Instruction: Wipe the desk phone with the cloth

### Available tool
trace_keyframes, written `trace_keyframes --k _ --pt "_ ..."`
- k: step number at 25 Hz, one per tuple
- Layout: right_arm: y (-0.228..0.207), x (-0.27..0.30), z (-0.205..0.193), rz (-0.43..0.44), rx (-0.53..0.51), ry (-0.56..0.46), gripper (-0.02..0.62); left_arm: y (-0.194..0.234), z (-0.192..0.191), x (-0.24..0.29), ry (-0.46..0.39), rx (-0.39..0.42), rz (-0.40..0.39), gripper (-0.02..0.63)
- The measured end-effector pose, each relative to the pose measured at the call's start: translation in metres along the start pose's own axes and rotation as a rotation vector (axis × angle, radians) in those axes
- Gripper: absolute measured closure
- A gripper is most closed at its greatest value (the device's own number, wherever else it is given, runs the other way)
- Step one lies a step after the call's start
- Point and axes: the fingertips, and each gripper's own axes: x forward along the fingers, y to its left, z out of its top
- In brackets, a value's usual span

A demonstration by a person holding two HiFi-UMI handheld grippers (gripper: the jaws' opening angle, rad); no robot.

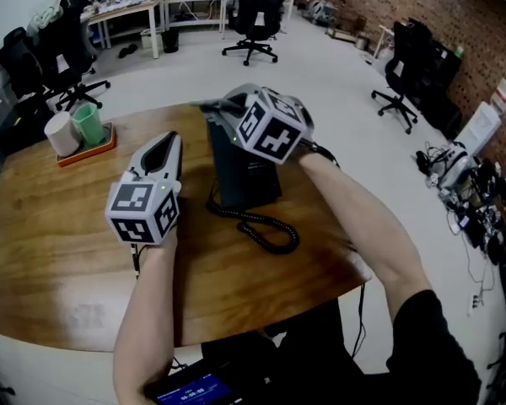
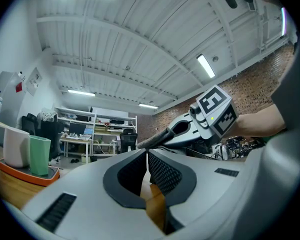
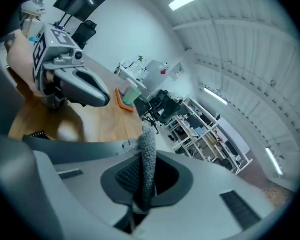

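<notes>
A dark desk phone [image 1: 246, 174] stands upright in the middle of the wooden desk [image 1: 59, 251], its coiled cord [image 1: 268, 231] trailing toward me. My right gripper [image 1: 223, 108] is over the phone's top, shut on a grey knitted cloth [image 1: 204, 105]. In the right gripper view the cloth [image 3: 149, 154] stands up pinched between the jaws of that gripper [image 3: 146, 170]. My left gripper [image 1: 173, 139] hovers left of the phone, apart from it. In its own view the left gripper [image 2: 147, 154] is shut with nothing held, and the cloth [image 2: 152, 140] shows beyond it.
An orange tray [image 1: 88, 150] with a white cup [image 1: 61, 133] and a green cup [image 1: 88, 123] sits at the desk's far left. Office chairs [image 1: 253, 11] stand on the floor beyond. Cables and gear [image 1: 468, 192] lie at the right by the brick wall.
</notes>
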Motion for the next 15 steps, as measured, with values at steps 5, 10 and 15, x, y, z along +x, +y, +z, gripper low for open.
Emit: trace_keyframes --k 5,10,15 --pt "0.030 -0.021 0.000 0.068 -0.104 0.007 0.571 -0.004 0.003 0.001 -0.001 0.008 -0.005 0.606" --pt "0.104 -0.071 -0.006 0.190 -0.259 -0.021 0.571 -0.005 0.004 0.002 -0.001 0.008 -0.006 0.606" --pt "0.172 -0.115 -0.018 0.447 -0.412 -0.013 0.569 -0.002 0.001 0.003 0.000 0.006 -0.007 0.606"
